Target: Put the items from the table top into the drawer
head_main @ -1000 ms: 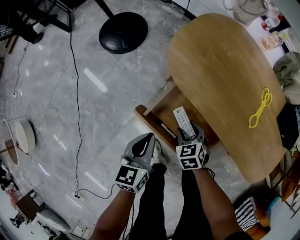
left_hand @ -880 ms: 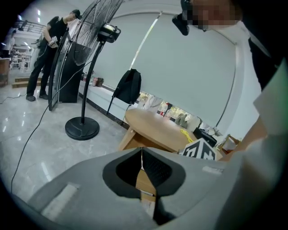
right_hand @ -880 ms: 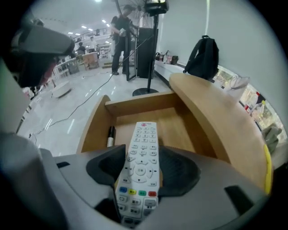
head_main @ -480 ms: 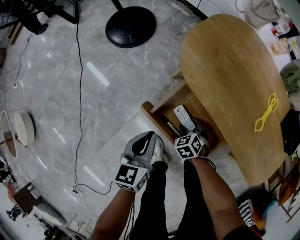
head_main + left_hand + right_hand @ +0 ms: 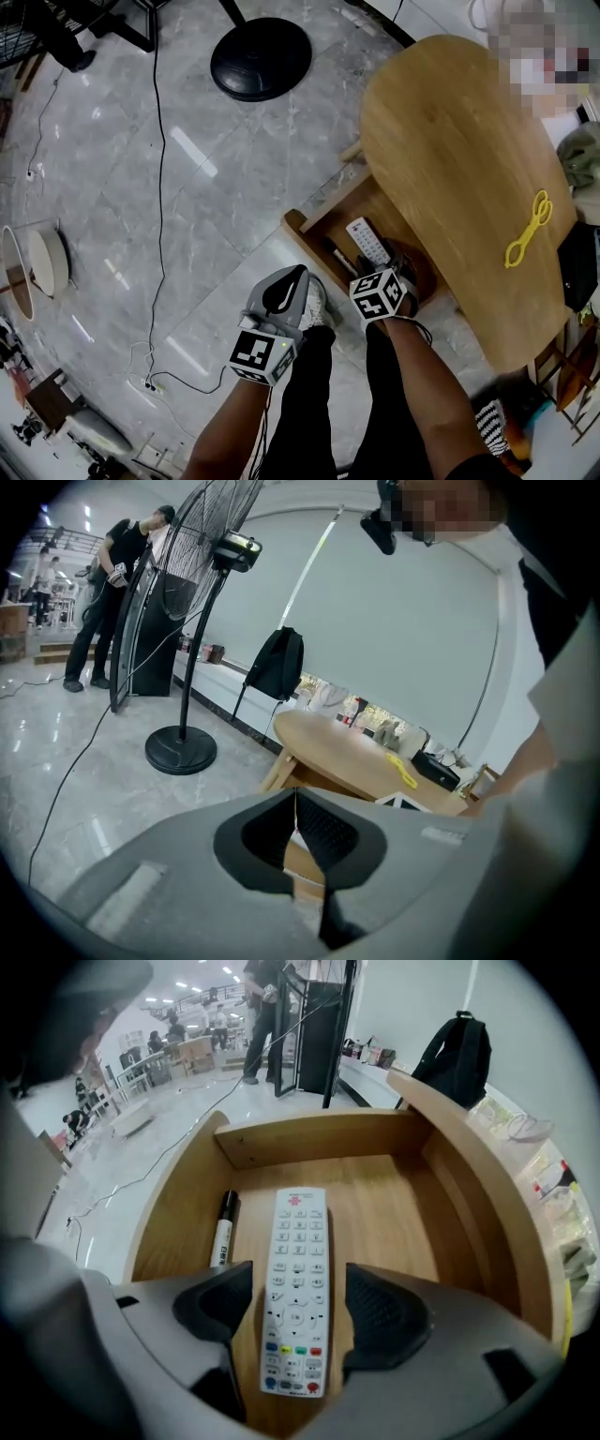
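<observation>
A white remote [image 5: 297, 1279] lies flat on the floor of the open wooden drawer [image 5: 309, 1138], next to a black-capped marker [image 5: 222, 1230]. My right gripper [image 5: 298, 1312] straddles the remote's lower end. Its jaws have just been opening, and a gap shows on each side of the remote. From the head view the remote [image 5: 367, 241] sits in the drawer [image 5: 298, 225] under the round table [image 5: 450, 141], with the right gripper [image 5: 380, 264] over it. Yellow scissors [image 5: 528, 228] lie on the tabletop. My left gripper [image 5: 286, 289] hangs shut and empty by the person's legs.
A black fan base [image 5: 261, 58] stands on the marble floor beyond the drawer, with a cable [image 5: 157, 187] trailing past it. A round white device [image 5: 47, 272] sits at the far left. A black bag [image 5: 577, 258] lies past the table's right edge.
The right gripper has sunk into the drawer with the remote and its jaws have spread off it; the remote now rests on the drawer floor. The left gripper has kept still.
</observation>
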